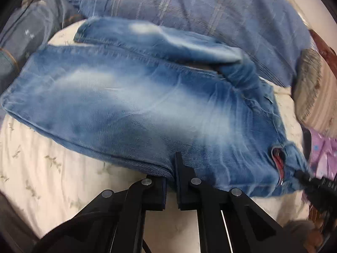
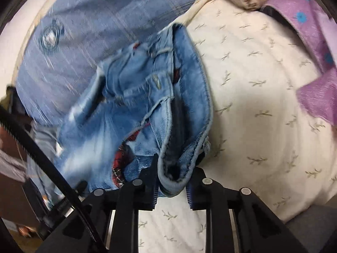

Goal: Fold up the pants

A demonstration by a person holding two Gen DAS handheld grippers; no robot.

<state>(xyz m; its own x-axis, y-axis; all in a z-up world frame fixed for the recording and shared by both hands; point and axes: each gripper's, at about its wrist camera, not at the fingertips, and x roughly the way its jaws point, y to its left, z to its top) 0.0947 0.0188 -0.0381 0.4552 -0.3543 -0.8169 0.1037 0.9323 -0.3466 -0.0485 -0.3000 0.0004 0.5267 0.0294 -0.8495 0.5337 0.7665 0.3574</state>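
The left hand-held gripper [image 1: 171, 168] is pinched tight on the near edge of the blue jeans [image 1: 134, 105], which stretch out ahead of it over the cream bed sheet [image 1: 42, 168]. The right hand-held gripper [image 2: 172, 175] is squeezing the bunched waistband [image 2: 179, 164] between its fingers. A blue blanket [image 1: 189, 4] lies farther ahead.

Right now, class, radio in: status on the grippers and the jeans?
Left gripper shut on jeans at the near folded edge. Right gripper shut on the waistband. Jeans partly folded on the bedsheet. Blue blanket crowds the far side.
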